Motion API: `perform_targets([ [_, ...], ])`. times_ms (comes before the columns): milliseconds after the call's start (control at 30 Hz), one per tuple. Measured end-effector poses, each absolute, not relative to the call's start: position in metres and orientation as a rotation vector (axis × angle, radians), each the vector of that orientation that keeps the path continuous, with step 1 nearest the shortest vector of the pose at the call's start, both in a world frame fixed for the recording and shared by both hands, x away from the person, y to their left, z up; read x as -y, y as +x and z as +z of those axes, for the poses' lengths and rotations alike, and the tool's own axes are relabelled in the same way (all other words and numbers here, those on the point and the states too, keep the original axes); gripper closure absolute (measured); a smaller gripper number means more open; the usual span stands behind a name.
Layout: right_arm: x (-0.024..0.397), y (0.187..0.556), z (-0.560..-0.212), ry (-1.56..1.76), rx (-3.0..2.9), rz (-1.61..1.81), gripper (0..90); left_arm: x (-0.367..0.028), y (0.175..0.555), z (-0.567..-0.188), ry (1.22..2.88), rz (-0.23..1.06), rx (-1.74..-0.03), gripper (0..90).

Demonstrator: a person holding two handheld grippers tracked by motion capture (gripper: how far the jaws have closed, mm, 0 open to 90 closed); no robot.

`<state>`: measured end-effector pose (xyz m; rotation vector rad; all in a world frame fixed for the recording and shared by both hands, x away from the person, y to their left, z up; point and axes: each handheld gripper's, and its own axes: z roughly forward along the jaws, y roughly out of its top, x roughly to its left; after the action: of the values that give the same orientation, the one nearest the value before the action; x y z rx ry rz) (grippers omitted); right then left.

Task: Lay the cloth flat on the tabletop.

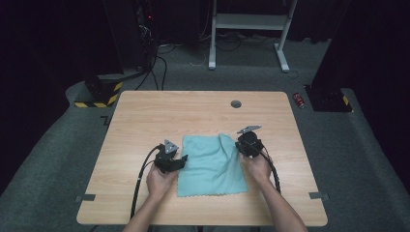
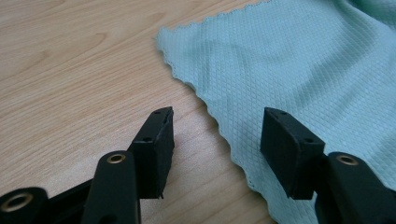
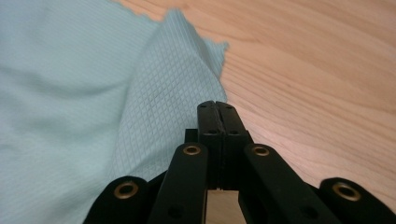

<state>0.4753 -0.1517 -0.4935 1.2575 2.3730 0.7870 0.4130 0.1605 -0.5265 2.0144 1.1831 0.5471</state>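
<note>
Because the teal waffle-weave cloth [image 1: 211, 164] lies flat on the wooden surface [image 1: 145, 116], your right gripper [image 3: 218, 108] has its jaws together on its raised far edge, while your left gripper [image 2: 215, 140] waits, jaws apart, astride the near edge.

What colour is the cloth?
The cloth is light teal with a tiny diamond weave, clearest in the left gripper view.
</note>
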Motion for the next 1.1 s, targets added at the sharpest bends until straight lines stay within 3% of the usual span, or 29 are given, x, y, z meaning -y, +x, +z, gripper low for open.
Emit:
perform_targets([
  [300, 0.163, 0.465, -0.498, 1.282, -2.362, 0.725, 89.3, -0.160, 0.413, -0.526, 2.014, 0.548, -1.184, 44.7],
  [467, 0.163, 0.466, -0.493, 1.293, -2.335, 0.788, 79.4, -0.160, 0.414, -0.526, 2.009, 0.540, -1.182, 49.1],
  [667, 0.158, 0.471, -0.492, 1.303, -2.327, 0.840, 75.5, -0.157, 0.438, -0.514, 1.964, 0.524, -1.231, 52.0],
  [900, 0.151, 0.453, -0.498, 1.217, -2.387, 0.843, 72.0, -0.151, 0.472, -0.512, 1.999, 0.515, -1.311, 53.1],
  [1100, 0.151, 0.448, -0.499, 1.198, -2.399, 0.854, 72.5, -0.153, 0.479, -0.519, 1.990, 0.538, -1.329, 60.6],
])
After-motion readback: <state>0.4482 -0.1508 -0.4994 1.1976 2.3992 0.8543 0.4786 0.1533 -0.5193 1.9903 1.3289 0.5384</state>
